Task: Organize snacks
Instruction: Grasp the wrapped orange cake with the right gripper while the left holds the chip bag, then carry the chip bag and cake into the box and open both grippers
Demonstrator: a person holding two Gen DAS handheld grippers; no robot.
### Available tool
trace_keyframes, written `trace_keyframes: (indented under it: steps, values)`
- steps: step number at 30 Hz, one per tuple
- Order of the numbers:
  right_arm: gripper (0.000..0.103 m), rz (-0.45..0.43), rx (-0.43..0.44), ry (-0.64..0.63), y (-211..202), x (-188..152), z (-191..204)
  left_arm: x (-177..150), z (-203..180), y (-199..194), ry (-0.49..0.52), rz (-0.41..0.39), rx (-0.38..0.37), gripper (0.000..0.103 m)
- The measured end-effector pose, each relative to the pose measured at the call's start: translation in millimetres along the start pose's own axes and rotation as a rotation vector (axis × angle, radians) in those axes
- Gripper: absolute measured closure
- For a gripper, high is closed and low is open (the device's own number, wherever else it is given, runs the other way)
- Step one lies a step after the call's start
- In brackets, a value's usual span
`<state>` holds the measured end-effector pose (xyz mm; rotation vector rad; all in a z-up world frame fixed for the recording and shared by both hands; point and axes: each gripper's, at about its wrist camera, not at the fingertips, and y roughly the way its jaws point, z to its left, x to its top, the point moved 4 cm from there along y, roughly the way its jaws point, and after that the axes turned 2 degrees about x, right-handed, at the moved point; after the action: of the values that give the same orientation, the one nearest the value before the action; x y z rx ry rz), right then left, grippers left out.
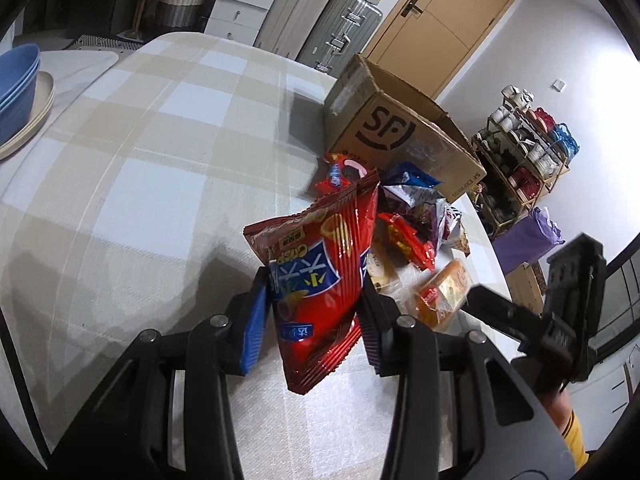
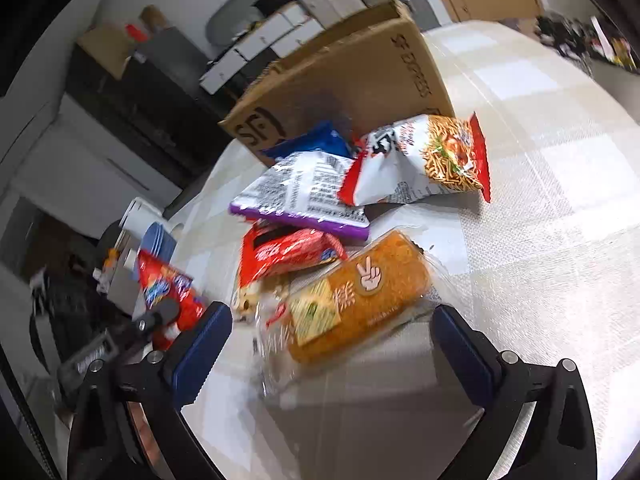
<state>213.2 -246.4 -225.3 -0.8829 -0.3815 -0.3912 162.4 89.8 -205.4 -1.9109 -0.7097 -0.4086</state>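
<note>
My left gripper [image 1: 316, 312] pinches 1 red crisp bag [image 1: 320, 276] above the checked tablecloth [image 1: 140, 168]: light, puffy, crushable (probably slick foil), best held by its seam. My right gripper [image 2: 332, 344] hangs spread over a wrapped orange cake [image 2: 360, 296].

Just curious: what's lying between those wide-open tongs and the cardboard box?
In the right wrist view, snack packets: an orange clear-wrapped cake nearest the right tongs, then red, purple-edged and noodle bags before the box.

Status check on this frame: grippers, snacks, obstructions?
Left gripper shut on red chip bag, lifted off table. Right gripper open over orange pack, not touching. Rest piled by box; nothing blocking.
</note>
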Motion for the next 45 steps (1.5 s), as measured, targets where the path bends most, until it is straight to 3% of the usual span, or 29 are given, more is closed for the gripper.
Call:
trace_keyframes:
  steps: [4,6,8,11,13,19,34,45]
  values:
    - [0.002,0.010,-0.061,-0.029,7.8,9.2,5.5,-1.7,6.3,-1.7,-0.005,0.005,0.002,0.066]
    - [0.011,0.017,-0.108,-0.055,11.6,10.7,8.9,-1.8,8.7,-1.6,-0.010,0.008,-0.004,0.066]
    - [0.028,0.022,-0.154,-0.083,15.5,12.2,11.4,-2.2,10.1,-2.0,-0.013,0.012,-0.011,0.066]
    - [0.035,0.021,-0.208,-0.140,17.4,11.7,14.1,-2.4,11.0,-1.5,-0.012,0.019,-0.018,0.066]
    - [0.045,0.020,-0.208,-0.157,17.4,10.4,15.9,-2.4,10.9,-0.6,-0.011,0.023,-0.021,0.066]
    - [0.056,0.004,-0.126,-0.095,10.1,7.4,8.8,-2.6,9.4,-2.6,-0.007,0.026,-0.027,0.065]
    - [0.059,-0.102,0.011,-0.046,-51.9,-8.3,-6.9,-5.3,-11.4,-15.8,0.033,0.019,-0.027,0.065]
    - [0.059,-0.223,0.137,-0.133,-117.4,1.7,34.7,-3.5,-48.6,-45.0,0.109,-0.029,-0.039,0.065]
